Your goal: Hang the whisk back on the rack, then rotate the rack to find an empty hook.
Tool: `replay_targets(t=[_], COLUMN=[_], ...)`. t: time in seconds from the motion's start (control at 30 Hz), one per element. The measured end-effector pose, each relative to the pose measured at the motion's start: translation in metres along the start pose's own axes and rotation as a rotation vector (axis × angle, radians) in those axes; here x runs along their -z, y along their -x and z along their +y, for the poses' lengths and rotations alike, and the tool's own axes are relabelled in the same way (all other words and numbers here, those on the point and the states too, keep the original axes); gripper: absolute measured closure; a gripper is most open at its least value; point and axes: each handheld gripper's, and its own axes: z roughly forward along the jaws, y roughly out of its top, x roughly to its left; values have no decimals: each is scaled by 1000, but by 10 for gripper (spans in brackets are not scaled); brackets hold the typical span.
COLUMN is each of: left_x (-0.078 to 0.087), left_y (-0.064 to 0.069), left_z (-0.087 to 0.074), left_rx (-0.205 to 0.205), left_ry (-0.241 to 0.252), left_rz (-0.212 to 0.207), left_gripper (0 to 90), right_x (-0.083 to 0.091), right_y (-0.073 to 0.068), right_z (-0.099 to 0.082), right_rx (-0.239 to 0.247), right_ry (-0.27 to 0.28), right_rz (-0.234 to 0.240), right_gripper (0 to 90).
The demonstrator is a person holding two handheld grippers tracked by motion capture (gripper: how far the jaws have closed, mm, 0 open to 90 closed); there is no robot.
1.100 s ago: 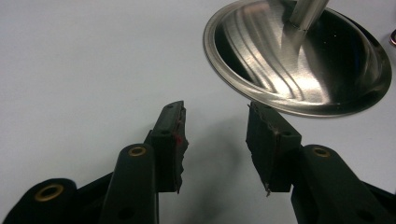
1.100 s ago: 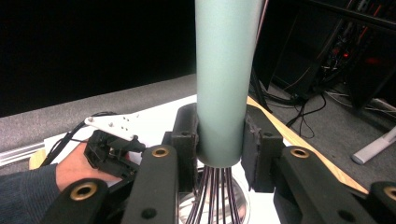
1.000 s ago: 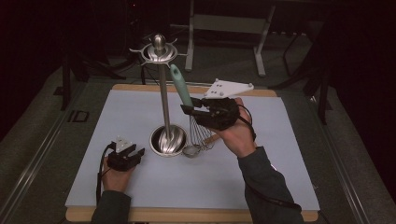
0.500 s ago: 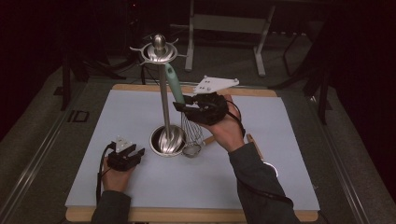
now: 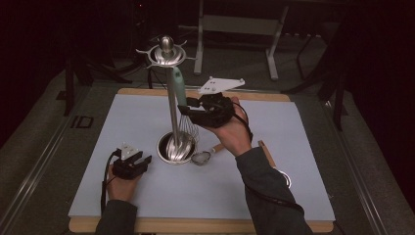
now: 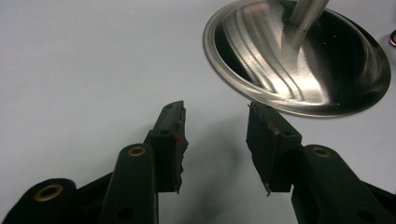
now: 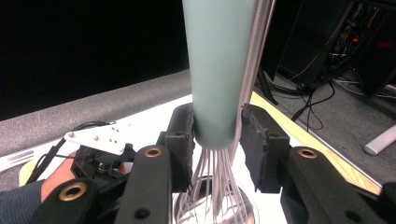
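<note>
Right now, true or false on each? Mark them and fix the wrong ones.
1. The left gripper grips the round base of the polished steel utensil stand. False: its fingers are open and empty, with the base lying beside them.
2. The wire whisk with the pale green handle has its handle between the fingers of the right gripper. True; those fingers have just been opening around it.
3. The whisk lies flat on the pale blue mat. False: it hangs upright beside the stand's pole.
4. A small round mesh strainer with a wooden handle lies on the mat next to the stand's base. True.
</note>
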Motion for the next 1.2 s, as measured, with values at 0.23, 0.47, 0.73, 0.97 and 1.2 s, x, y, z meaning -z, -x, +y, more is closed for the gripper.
replay_targets(t=[0.23,0.47,0.73,0.97,1.2], left_x=[0,0,0,0,0], left_y=[0,0,0,0,1], left_z=[0,0,0,0,0], left_rx=[0,-1,0,1,-4], left_ry=[0,-2,-2,-3,-2], left_rz=[1,1,1,4,7], left_gripper=[572,572,572,571,571], right_x=[3,10,15,16,20], right_y=[0,1,5,11,17], right_z=[-2,-8,-17,-29,-42], right_rx=[17,59,74,67,47], right_ry=[-13,-48,-74,-113,-135], right_rz=[-8,-22,-36,-50,-57], right_gripper=[642,629,622,605,586])
